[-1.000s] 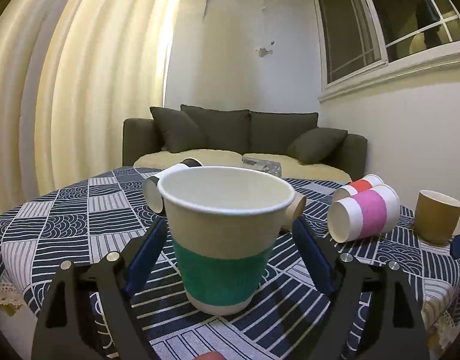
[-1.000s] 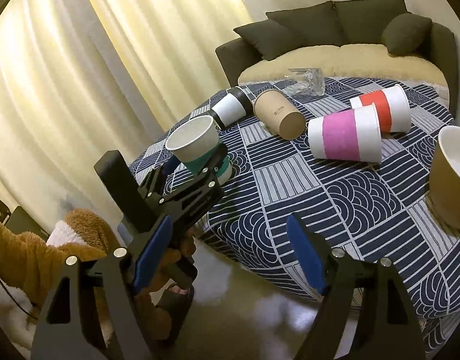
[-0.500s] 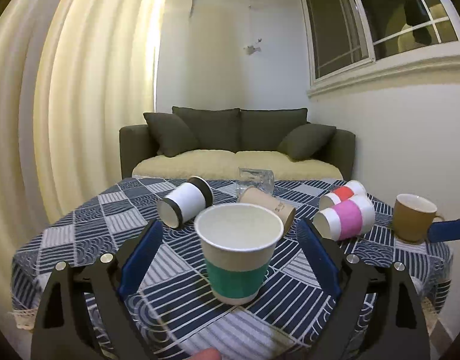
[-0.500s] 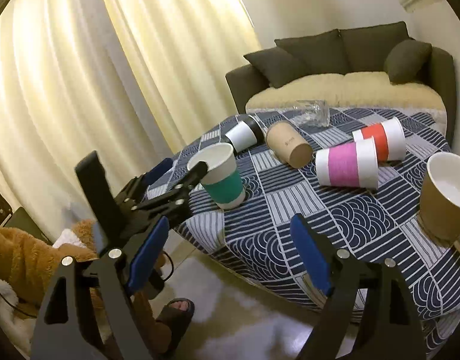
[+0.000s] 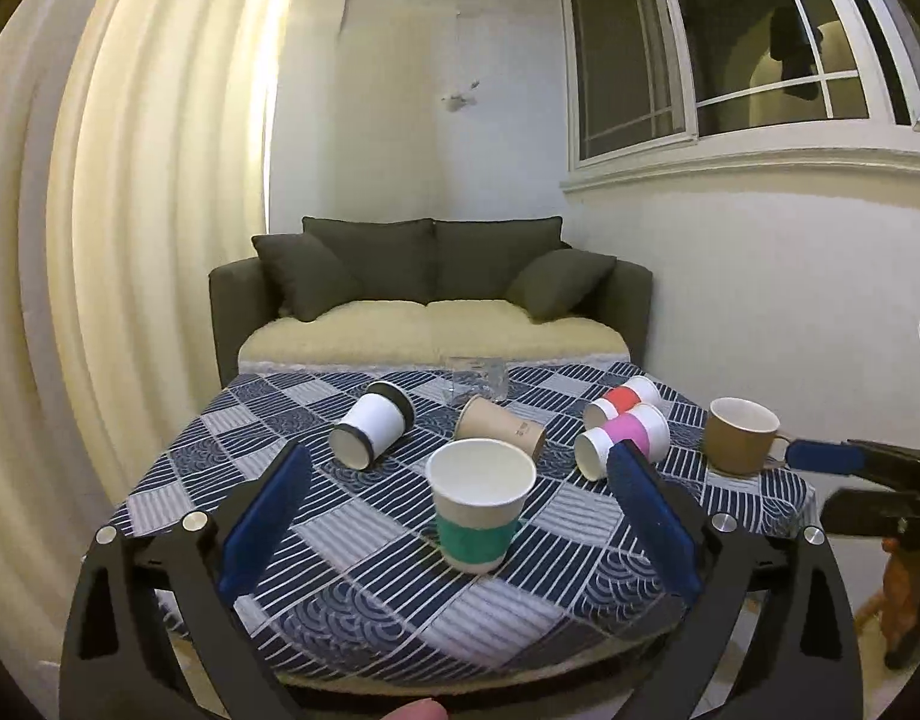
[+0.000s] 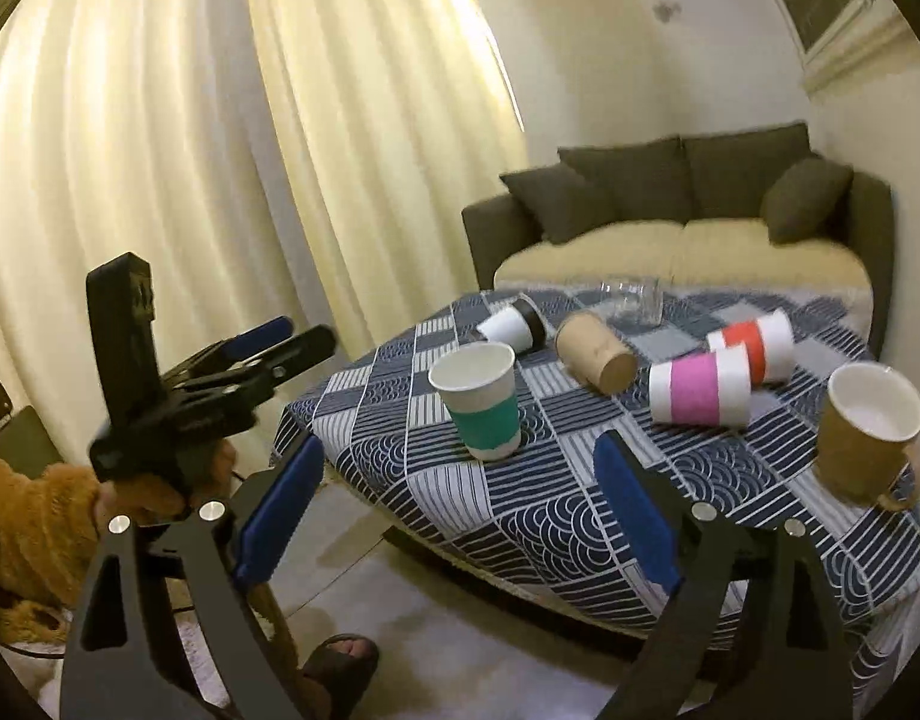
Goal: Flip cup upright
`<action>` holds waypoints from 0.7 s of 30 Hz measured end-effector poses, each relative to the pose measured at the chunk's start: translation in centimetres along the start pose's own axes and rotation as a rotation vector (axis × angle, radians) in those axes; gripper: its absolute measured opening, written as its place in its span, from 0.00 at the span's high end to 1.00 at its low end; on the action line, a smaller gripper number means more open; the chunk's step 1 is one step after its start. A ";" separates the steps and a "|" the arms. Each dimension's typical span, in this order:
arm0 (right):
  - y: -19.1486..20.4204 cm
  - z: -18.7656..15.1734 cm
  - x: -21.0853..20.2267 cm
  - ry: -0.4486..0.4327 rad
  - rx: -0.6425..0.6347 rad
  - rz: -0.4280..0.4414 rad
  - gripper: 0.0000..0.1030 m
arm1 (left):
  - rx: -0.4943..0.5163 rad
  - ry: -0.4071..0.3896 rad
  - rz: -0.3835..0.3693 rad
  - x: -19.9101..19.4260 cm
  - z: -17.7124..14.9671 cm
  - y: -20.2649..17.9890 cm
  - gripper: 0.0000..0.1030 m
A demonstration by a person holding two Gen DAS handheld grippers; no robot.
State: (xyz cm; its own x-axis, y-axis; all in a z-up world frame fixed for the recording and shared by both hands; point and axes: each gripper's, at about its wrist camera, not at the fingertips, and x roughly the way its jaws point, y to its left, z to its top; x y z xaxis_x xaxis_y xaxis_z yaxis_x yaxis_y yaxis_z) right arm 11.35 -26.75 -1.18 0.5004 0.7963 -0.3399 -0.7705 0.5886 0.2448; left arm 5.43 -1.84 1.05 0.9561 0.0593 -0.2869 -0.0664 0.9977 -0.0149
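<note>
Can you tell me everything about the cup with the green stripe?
The green-banded cup looks like paper: white inside and at the rim, pale tan above a teal-green band, white at the base. It stands upright, mouth open to the ceiling, and looks empty. It sits on the patterned tablecloth near the table's front edge, apart from the other cups lying on their sides behind it. Nothing else touches it; the left tool is open, both fingers away from its sides.

The surface (under a navy patterned cloth) carries an upright green-banded cup, four toppled cups beyond, a glass far back, and a brown mug right.
</note>
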 end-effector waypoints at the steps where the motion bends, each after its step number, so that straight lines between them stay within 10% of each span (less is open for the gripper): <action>1: 0.4 -0.1 -0.4 -0.013 -0.005 -0.016 0.12 | -0.003 0.002 -0.009 -0.7 0.0 0.4 0.07; 21: 3.1 -1.0 -2.4 -0.069 -0.077 -0.153 0.08 | 0.023 0.041 -0.076 -5.8 -2.4 2.2 0.07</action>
State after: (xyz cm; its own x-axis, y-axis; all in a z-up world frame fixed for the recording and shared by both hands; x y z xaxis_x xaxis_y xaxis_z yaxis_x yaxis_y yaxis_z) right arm 7.40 -26.97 -0.55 0.6383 0.7072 -0.3042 -0.7095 0.6937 0.1240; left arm -0.91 -0.03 0.37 0.9455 -0.0173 -0.3252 0.0128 0.9998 -0.0162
